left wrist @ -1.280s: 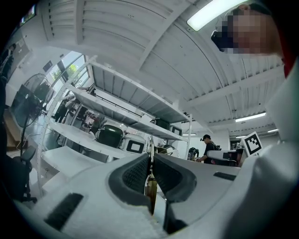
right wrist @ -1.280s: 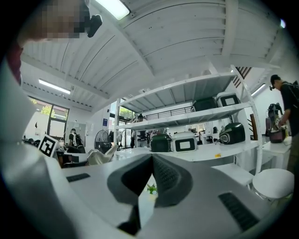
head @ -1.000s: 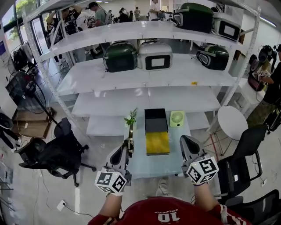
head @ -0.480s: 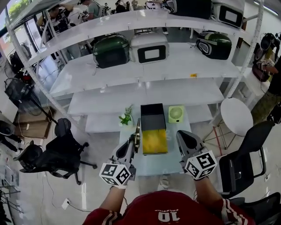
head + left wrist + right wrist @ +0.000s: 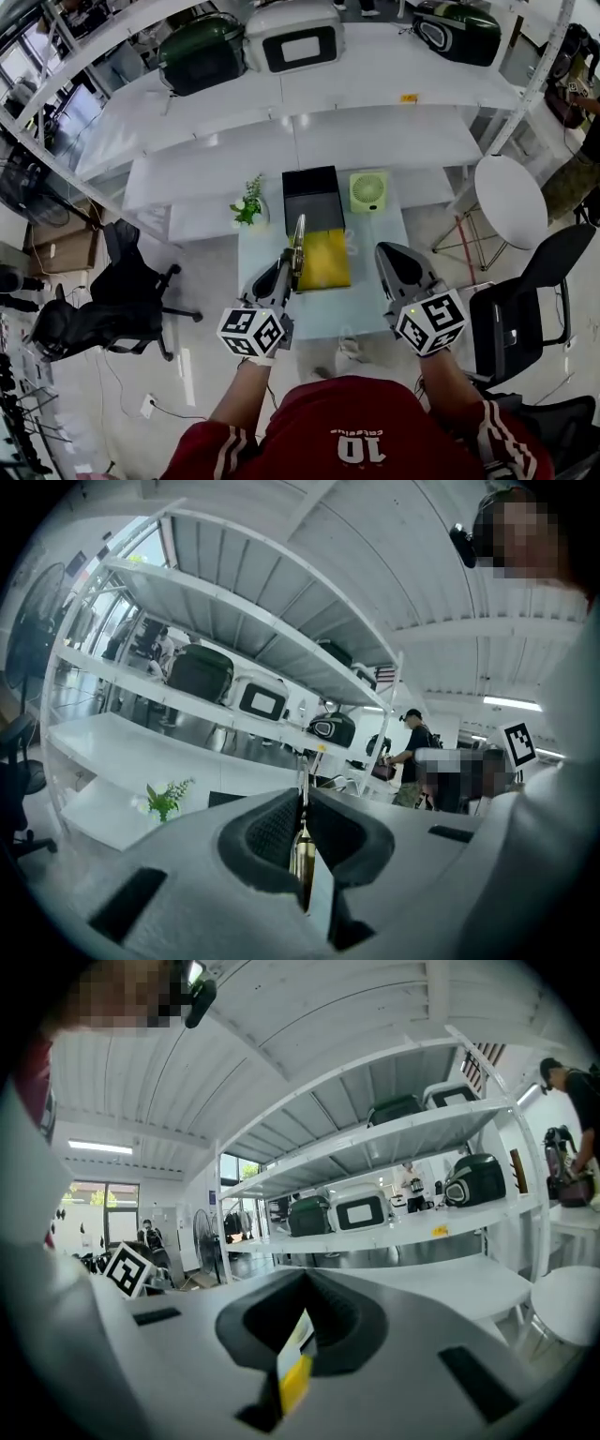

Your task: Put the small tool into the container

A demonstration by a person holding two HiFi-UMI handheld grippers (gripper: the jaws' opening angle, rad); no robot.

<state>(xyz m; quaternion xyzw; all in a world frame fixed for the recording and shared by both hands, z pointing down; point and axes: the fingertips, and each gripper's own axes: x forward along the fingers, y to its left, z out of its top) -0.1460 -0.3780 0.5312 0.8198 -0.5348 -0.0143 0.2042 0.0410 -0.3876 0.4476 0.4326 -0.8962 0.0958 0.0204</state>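
In the head view my left gripper (image 5: 285, 270) is shut on a slim, olive-and-metal tool (image 5: 297, 246). The tool sticks out forward, its tip by the left edge of the container. The container is a black box (image 5: 312, 197) with a yellow part (image 5: 324, 260) lying open toward me on the small table (image 5: 309, 314). The left gripper view shows the tool (image 5: 302, 847) pinched upright between the dark pads (image 5: 272, 832). My right gripper (image 5: 390, 259) hovers right of the yellow part, jaws together and empty; its own view shows only a thin slit at the right gripper (image 5: 302, 1324).
A green fan (image 5: 368, 191) and a small plant (image 5: 247, 203) stand at the table's far end. White shelving (image 5: 281, 141) with several radios rises behind. A black office chair (image 5: 122, 286) sits left, another chair (image 5: 530, 300) and a round white table (image 5: 509, 200) right.
Both grippers have sunk and moved forward toward the small table. The tool's tip has shifted from beside the plant to the container's left edge. Neither jaw opening has changed.
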